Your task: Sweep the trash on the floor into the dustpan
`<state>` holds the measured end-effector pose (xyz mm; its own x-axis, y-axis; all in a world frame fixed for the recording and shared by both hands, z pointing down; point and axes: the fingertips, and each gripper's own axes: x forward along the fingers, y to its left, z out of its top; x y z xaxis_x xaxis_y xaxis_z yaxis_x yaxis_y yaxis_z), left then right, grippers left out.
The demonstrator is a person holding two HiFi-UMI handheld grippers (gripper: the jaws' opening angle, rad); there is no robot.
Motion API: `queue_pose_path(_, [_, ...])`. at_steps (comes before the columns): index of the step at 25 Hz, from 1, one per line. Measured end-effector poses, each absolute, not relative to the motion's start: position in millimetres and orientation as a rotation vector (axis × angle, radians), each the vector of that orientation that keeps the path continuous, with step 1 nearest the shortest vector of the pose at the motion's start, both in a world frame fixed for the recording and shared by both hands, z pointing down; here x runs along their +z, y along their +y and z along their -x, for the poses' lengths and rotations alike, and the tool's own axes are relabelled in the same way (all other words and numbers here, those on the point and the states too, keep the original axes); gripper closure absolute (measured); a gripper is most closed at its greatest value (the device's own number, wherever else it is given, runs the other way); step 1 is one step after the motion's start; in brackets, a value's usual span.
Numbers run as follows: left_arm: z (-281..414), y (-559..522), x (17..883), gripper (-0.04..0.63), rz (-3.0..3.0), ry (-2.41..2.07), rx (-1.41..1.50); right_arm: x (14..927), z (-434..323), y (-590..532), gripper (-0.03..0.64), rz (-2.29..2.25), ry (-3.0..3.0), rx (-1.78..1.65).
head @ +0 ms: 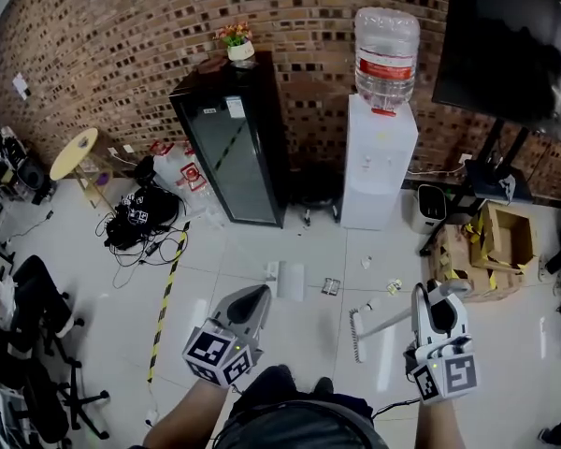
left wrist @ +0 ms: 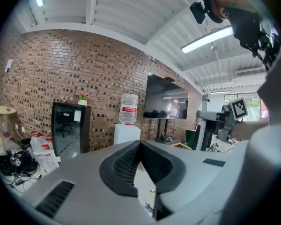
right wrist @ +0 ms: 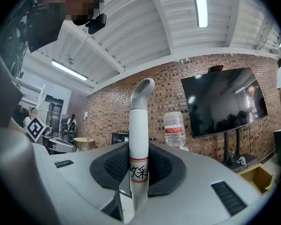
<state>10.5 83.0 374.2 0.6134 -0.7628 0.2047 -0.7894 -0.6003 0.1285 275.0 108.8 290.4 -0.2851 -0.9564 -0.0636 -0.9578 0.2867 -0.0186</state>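
In the head view my right gripper (head: 437, 299) is shut on the white handle of a broom (head: 389, 322). The broom's comb-like head (head: 355, 335) rests on the white floor to the left of it. The right gripper view shows that handle (right wrist: 139, 139) upright between the jaws of my right gripper (right wrist: 139, 150), its curved end on top. My left gripper (head: 255, 297) hovers low at centre left, shut and empty (left wrist: 140, 146). A white dustpan (head: 286, 280) lies on the floor just beyond it. Small bits of trash (head: 330, 286) (head: 394, 286) (head: 366, 262) lie between the dustpan and the broom.
A black glass-door fridge (head: 234, 148) and a white water dispenser (head: 379, 157) stand against the brick wall. A cardboard box (head: 505, 237) and a TV stand (head: 491, 171) are at right. Tangled cables (head: 140, 218), yellow-black floor tape (head: 168, 297) and a chair (head: 37, 344) are at left.
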Motion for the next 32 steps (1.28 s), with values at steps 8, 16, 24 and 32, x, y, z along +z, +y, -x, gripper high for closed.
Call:
queue_pose_path(8, [-31.8,-0.2,388.0,0.574,-2.675,-1.160,0.192,309.5,-299.8,26.0,0.517,1.953,2.402,0.021])
queue_pose_path(16, [-7.9,-88.3,401.2,0.575,-2.680,-1.116,0.160,342.5,-291.0,-53.3,0.517,2.085,2.376,-0.015])
queue_pose_path(24, [5.2,-152.3,436.6,0.575,-2.645,-1.088,0.190,379.0,-292.6,-122.7,0.522,2.176,2.309,-0.052])
queue_pose_path(32, [-30.3,-200.5,442.0,0.575,-2.616,-1.141,0.142,422.1,-313.5,-188.1,0.522,2.151,2.338,-0.132])
